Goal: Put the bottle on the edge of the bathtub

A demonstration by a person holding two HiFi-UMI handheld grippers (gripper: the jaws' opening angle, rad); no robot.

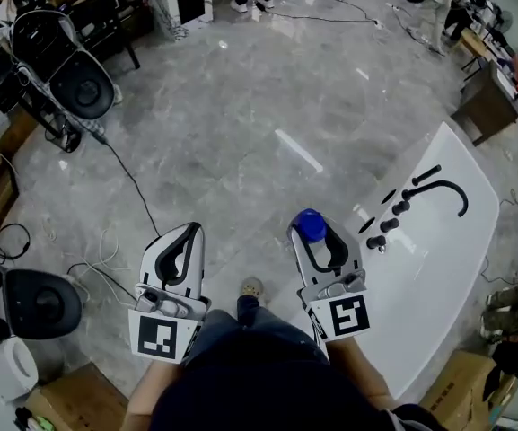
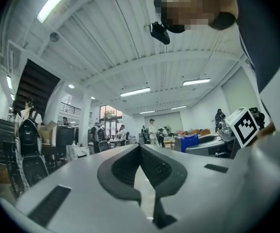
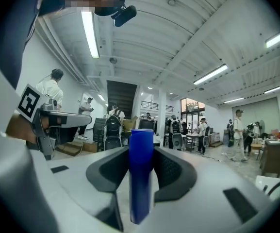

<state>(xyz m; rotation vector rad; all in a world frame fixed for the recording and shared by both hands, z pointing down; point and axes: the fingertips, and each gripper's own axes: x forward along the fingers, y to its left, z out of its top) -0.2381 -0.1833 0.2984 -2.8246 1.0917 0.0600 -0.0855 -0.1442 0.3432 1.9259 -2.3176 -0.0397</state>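
Note:
In the head view my right gripper (image 1: 315, 233) is shut on a blue bottle (image 1: 310, 224), seen from above as a round blue top between the jaws. The right gripper view shows the same bottle (image 3: 141, 174) upright between the dark pads (image 3: 176, 171) of that gripper (image 3: 141, 147). Just right of it lies the white bathtub (image 1: 438, 268), whose wide rim carries a black curved faucet (image 1: 443, 187) and several black knobs (image 1: 389, 225). My left gripper (image 1: 189, 232) hangs over the grey floor with its jaw tips together and nothing in them (image 2: 140, 149).
Black office chairs stand at the left (image 1: 83, 83) and lower left (image 1: 43, 303). A black cable (image 1: 133, 182) runs across the floor. Cardboard boxes sit at the bottom left (image 1: 74, 402) and bottom right (image 1: 460, 389). A brown cabinet (image 1: 487, 106) stands behind the tub.

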